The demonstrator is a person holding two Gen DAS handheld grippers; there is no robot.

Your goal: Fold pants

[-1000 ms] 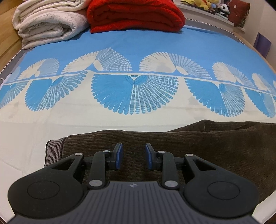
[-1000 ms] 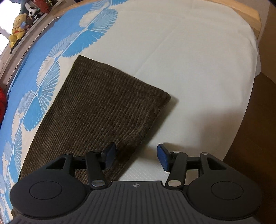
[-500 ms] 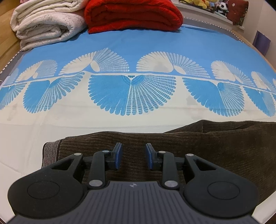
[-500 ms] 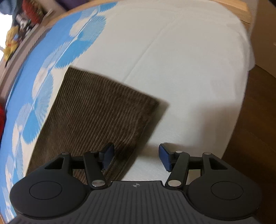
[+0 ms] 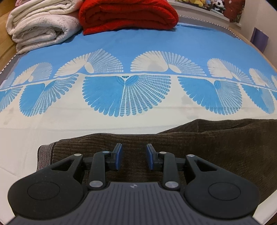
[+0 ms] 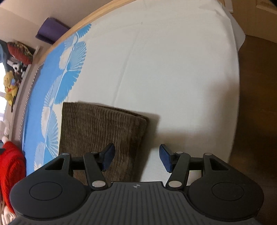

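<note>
Brown corduroy pants [image 5: 199, 147] lie flat on the bed, their waistband end with a grey-ribbed edge at the lower left of the left wrist view. My left gripper [image 5: 134, 158] hovers over that end, jaws partly apart with only fabric seen below them, nothing pinched. In the right wrist view the leg end of the pants [image 6: 102, 128] ends in a squared hem. My right gripper [image 6: 136, 158] stands open over the hem's right edge, one blue pad above the cloth, the other above the bare sheet.
A bedsheet [image 5: 138, 43], blue with white fan patterns and plain white near me, covers the bed. Folded white blankets [image 5: 39, 24] and a red blanket [image 5: 128, 13] are stacked at the far end. The bed edge and wooden floor [image 6: 256, 103] lie to the right.
The right gripper has rolled and shifted, so the hem now sits upright in its view and nearer its jaws. The left gripper has hardly moved.
</note>
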